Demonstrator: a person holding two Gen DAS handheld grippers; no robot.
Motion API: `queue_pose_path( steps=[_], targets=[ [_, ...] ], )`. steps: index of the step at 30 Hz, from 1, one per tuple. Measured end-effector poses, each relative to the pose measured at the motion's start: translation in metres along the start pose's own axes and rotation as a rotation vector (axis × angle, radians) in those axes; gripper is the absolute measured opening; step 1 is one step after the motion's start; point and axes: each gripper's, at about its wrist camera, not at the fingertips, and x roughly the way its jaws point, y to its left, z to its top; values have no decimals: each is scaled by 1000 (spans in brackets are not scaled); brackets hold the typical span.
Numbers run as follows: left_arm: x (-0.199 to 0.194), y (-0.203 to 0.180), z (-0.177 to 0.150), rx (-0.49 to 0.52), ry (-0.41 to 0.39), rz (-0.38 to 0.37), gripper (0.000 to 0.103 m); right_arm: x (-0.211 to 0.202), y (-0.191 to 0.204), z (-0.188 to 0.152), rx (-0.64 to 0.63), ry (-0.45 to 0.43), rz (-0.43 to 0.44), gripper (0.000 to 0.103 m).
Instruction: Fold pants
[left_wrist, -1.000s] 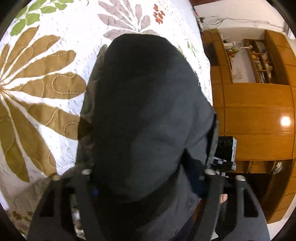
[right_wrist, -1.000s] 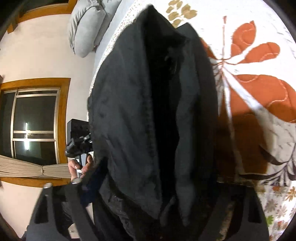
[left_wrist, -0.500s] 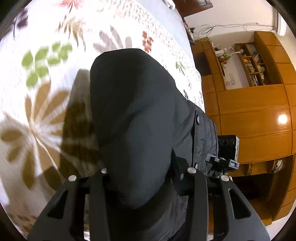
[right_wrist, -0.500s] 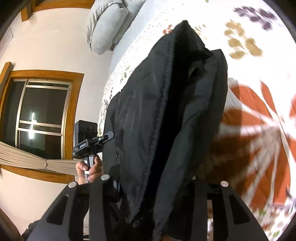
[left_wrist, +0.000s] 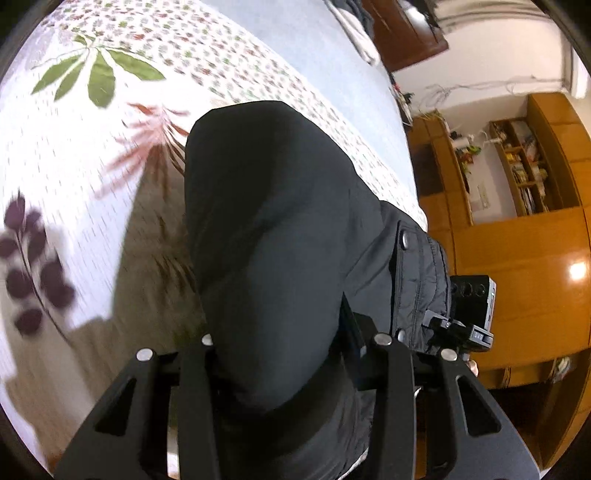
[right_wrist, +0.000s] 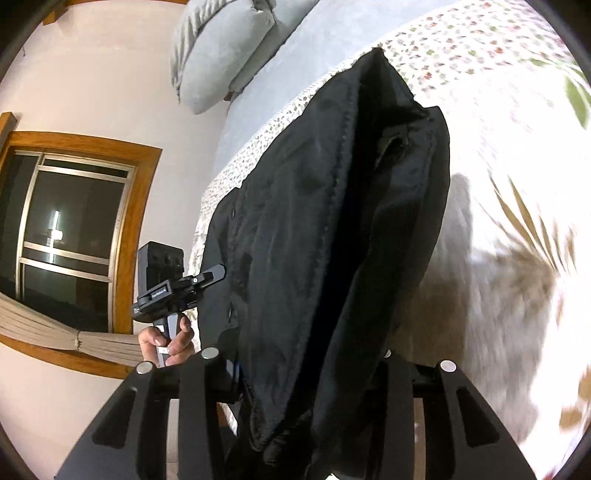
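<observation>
The dark pants (left_wrist: 273, 236) hang bunched between both grippers, lifted above the floral bedspread (left_wrist: 74, 147). My left gripper (left_wrist: 288, 343) is shut on the pants fabric, which hides its fingertips. In the right wrist view the pants (right_wrist: 325, 240) hang in long black folds and my right gripper (right_wrist: 295, 362) is shut on them. The other hand-held gripper (right_wrist: 166, 288) shows at the left of that view, and the right one shows beside the snap-buttoned waistband (left_wrist: 476, 306) in the left wrist view.
The bedspread (right_wrist: 517, 184) spreads under the pants. A grey pillow (right_wrist: 221, 55) lies at the bed's head. Wooden cabinets and shelves (left_wrist: 517, 240) stand beside the bed. A window (right_wrist: 70, 229) is on the wall.
Both grippers have lifted the pants higher and carried them along the bed; the bedspread pattern below has shifted and is motion-blurred. Both stay shut on the fabric.
</observation>
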Motion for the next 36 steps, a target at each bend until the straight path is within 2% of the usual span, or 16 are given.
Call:
queue_pose_path(
  steps=[4, 6, 9, 11, 12, 15, 19, 23, 26, 28, 31, 33, 36],
  targets=[
    [14, 29, 21, -45, 16, 67, 43, 34, -19, 20, 20, 47, -48, 41],
    [19, 44, 22, -67, 18, 64, 46, 44, -30, 22, 33, 54, -59, 43],
    [21, 50, 20, -70, 8, 30, 48, 44, -44, 22, 54, 58, -40, 54],
    [18, 52, 16, -68, 2, 18, 52, 43, -50, 20, 54, 66, -54, 67],
    [15, 51, 16, -65, -6, 18, 53, 40, -51, 19, 60, 61, -55, 69],
    [-5, 40, 12, -49, -68, 21, 61, 15, -60, 15, 99, -4, -30, 77],
    [-26, 23, -6, 54, -145, 160, 66, -25, -60, 5, 75, -99, -69, 78],
    [-47, 18, -21, 99, -224, 220, 68, -34, -58, -12, 61, -118, -104, 78],
    [-41, 18, -26, 105, -197, 315, 69, -14, -54, -20, 34, -76, -242, 79],
    [-32, 21, -26, 94, -175, 374, 71, -8, -56, -21, 32, -68, -298, 80],
    [-29, 30, -32, 63, -168, 380, 73, -7, -51, -20, 36, -78, -323, 81],
    [-39, 30, -35, 29, -187, 328, 72, -11, -39, -23, 36, -97, -321, 81],
    [-59, 25, -49, 12, -243, 279, 88, -36, -16, -43, 5, -174, -334, 81]
  ],
)
